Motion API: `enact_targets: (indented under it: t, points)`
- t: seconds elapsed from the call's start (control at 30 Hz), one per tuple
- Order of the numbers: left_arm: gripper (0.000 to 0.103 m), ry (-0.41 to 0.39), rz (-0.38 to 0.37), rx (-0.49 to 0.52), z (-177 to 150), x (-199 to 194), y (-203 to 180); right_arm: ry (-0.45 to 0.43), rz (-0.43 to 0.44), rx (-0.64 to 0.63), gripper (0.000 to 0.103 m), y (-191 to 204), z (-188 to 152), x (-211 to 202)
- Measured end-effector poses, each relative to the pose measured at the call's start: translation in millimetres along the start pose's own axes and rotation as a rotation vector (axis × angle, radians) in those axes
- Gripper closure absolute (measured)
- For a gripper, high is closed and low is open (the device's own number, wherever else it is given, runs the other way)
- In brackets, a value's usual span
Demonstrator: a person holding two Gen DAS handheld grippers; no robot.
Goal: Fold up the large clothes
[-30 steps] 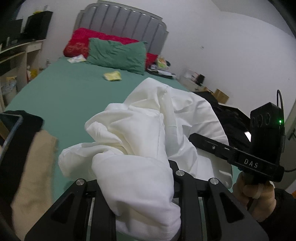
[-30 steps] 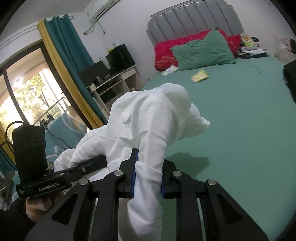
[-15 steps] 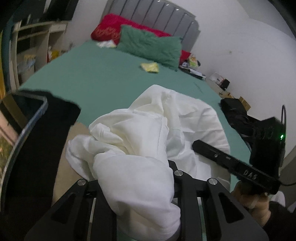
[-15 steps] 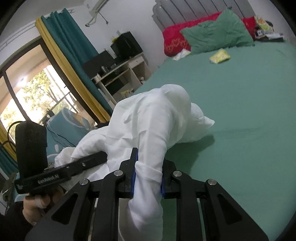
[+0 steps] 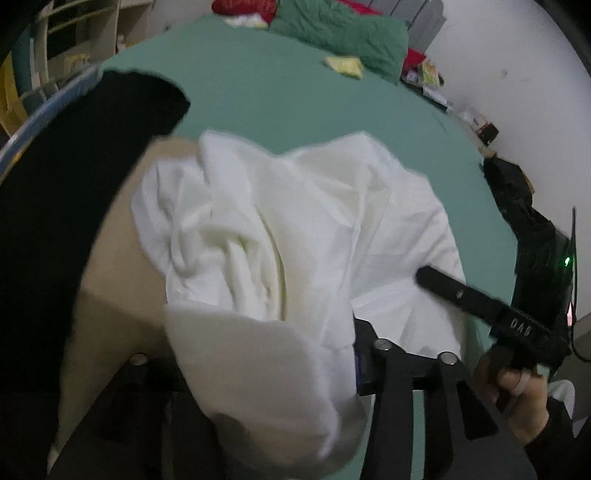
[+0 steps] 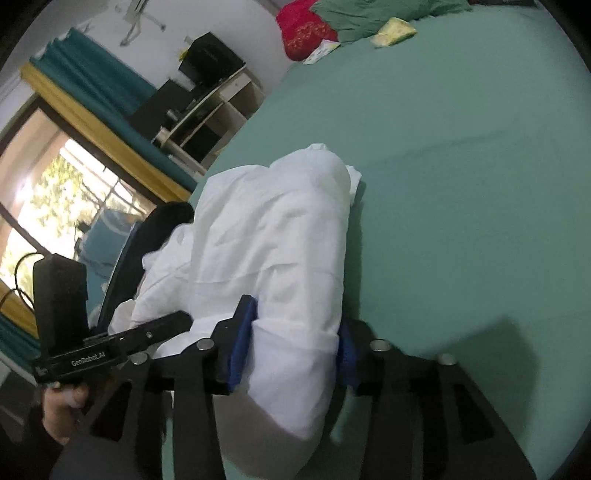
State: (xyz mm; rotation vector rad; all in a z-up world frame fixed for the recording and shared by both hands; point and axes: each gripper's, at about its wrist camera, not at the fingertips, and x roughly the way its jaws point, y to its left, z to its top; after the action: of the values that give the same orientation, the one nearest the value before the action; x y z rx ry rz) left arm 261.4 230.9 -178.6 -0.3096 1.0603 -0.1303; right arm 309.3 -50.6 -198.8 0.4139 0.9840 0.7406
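Note:
A large white garment point(image 5: 295, 229) lies bunched on the green bed point(image 5: 280, 96). My left gripper point(image 5: 266, 362) has the cloth draped over and between its fingers; its jaws stand wider apart than before. In the right wrist view the white garment point(image 6: 273, 243) runs through my right gripper point(image 6: 291, 354), whose blue pads point(image 6: 242, 343) stand apart, the cloth loosely filling the gap. The right gripper also shows at the right edge of the left wrist view point(image 5: 517, 317); the left gripper shows at the left of the right wrist view point(image 6: 92, 350).
Black and tan clothes point(image 5: 74, 229) lie at the bed's left. A dark garment point(image 5: 513, 192) lies at the right edge. A green pillow point(image 5: 340, 29), a red pillow point(image 6: 306, 26) and a yellow item point(image 5: 345, 65) sit at the head. A desk point(image 6: 207, 110) and window stand left.
Both grippers have tilted down toward the bed and lowered the garment. Both pairs of jaws have opened from a tight pinch on the cloth.

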Motion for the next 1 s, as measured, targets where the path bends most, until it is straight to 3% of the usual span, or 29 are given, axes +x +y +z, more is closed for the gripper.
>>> enact_targets:
  t: [0.1,0.3,0.4,0.47,0.57,0.77,1.0]
  points:
    - [0.056,-0.031,0.05,0.017,-8,-18,-2,-0.012,-0.044,-0.074,0.042,14,0,-17]
    - [0.056,-0.12,0.086,0.035,-7,-42,-8,-0.103,-0.119,-0.162,0.03,26,13,-49]
    - [0.056,-0.066,0.118,0.01,-7,-29,0,-0.021,-0.211,-0.179,0.029,18,21,-27]
    - [0.056,-0.041,0.12,-0.005,-9,-24,4,0.061,-0.229,-0.161,0.029,8,19,-11]
    - [0.056,-0.037,0.129,-0.009,-19,-27,5,0.069,-0.226,-0.136,0.028,4,14,-12]
    - [0.056,-0.11,0.206,-0.03,-49,-51,-7,0.127,-0.255,-0.148,0.028,6,-2,-31]
    - [0.056,-0.184,0.29,-0.053,-72,-88,-27,0.148,-0.278,-0.165,0.027,10,-29,-85]
